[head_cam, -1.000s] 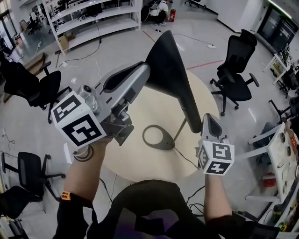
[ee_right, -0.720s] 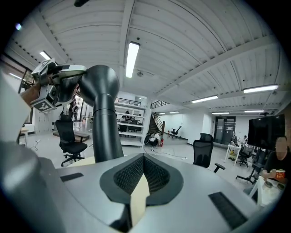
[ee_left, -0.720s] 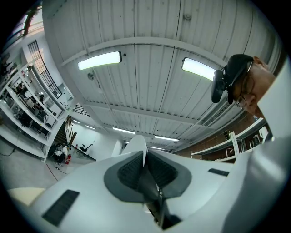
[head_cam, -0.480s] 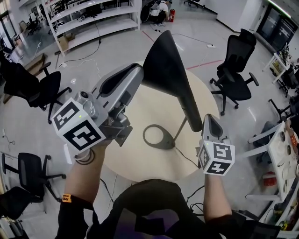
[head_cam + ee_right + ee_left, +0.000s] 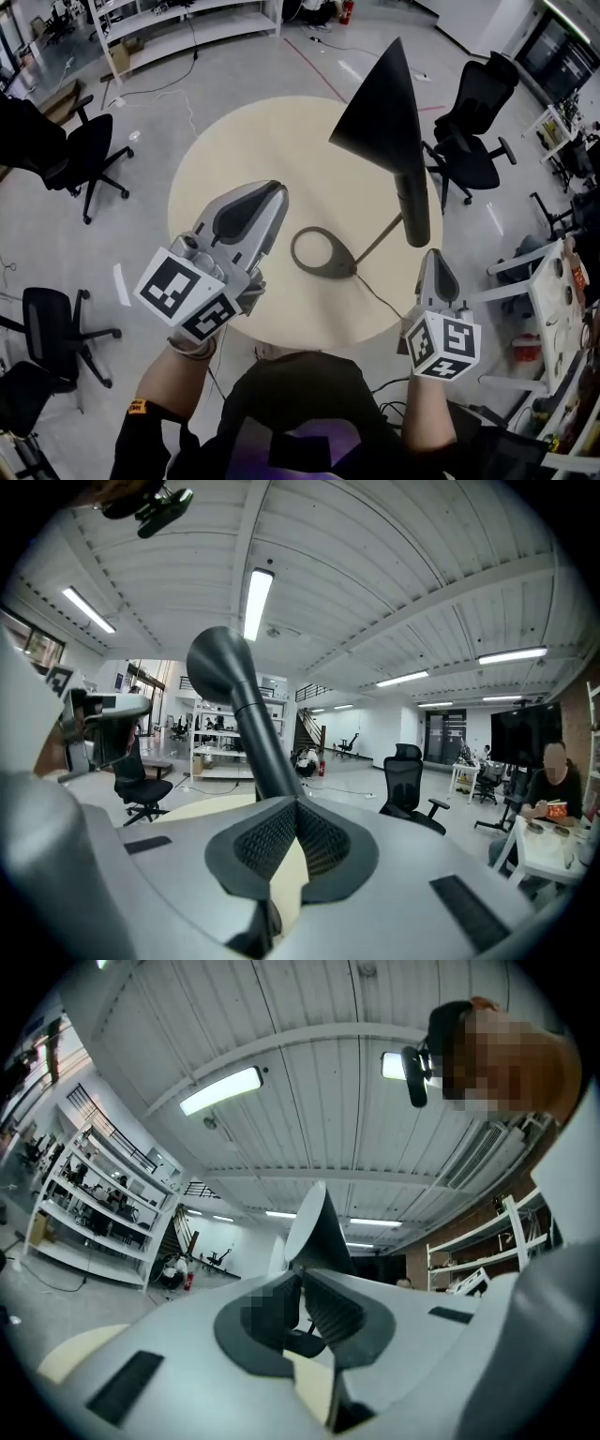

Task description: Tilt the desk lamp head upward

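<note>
The black desk lamp stands on the round beige table (image 5: 225, 159). Its cone head (image 5: 384, 112) is tipped up and away from me, above the thick neck (image 5: 412, 202), a thin stem and the ring base (image 5: 322, 253). My left gripper (image 5: 275, 190) hangs low over the table, left of the base and well clear of the head, its jaws shut and empty. In the left gripper view the head (image 5: 319, 1232) rises beyond the left gripper (image 5: 300, 1277). My right gripper (image 5: 433, 253) is shut and empty just below the neck's lower end. In the right gripper view the neck (image 5: 253, 724) rises behind the right gripper (image 5: 296, 803).
Black office chairs stand around the table at the left (image 5: 89, 155), the lower left (image 5: 47, 328) and the right (image 5: 469, 141). White shelving (image 5: 187, 19) lines the far wall. A white table with clutter (image 5: 562, 300) stands at the right edge. The lamp's cable (image 5: 375, 305) trails off the table's near edge.
The lamp head has swung up and away. My left gripper has left the head and dropped low toward the table. The right gripper has drawn back a little from the neck.
</note>
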`<state>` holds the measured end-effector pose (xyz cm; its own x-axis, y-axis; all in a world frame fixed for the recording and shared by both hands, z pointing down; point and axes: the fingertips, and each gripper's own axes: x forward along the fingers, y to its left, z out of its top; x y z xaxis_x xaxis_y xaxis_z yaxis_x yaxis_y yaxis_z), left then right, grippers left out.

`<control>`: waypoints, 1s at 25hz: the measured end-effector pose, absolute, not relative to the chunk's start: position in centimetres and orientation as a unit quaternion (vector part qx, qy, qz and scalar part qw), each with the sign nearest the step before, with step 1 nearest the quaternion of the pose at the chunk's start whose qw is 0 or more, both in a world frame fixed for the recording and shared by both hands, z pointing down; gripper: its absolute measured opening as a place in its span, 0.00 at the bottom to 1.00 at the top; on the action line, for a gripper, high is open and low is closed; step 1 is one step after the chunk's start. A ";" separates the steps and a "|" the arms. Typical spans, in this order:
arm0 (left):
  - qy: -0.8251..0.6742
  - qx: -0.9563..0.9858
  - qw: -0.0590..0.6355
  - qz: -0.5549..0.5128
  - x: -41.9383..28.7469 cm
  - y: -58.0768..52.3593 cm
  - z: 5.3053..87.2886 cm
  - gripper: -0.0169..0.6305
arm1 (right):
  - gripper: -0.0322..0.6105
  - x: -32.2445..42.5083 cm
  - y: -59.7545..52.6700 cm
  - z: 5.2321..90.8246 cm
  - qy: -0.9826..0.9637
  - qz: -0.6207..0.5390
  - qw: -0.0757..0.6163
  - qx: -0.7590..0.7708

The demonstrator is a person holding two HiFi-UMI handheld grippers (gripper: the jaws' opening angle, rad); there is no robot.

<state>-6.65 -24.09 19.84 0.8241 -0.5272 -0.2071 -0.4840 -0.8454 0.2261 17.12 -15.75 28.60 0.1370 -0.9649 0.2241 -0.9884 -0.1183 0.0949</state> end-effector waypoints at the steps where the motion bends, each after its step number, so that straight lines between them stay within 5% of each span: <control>1: -0.272 0.952 0.082 -0.115 -6.9 -23.8 21.6 0.14 | 0.06 16.1 -15.4 29.2 -0.657 0.057 0.111 0.743; 15: -0.332 0.938 0.094 0.031 -3.4 -15.2 40.0 0.14 | 0.06 9.1 -10.9 39.6 -0.718 0.116 0.109 0.678; 25: -0.460 0.878 0.106 0.086 -3.0 -10.4 43.3 0.10 | 0.06 11.2 -8.1 42.4 -0.779 0.117 0.105 0.607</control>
<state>-2.99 -10.40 43.33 0.5627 -0.7888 0.2475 -0.8250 -0.5551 0.1064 11.23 -8.10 42.39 -0.2398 -0.9214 0.3059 -0.9706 0.2345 -0.0545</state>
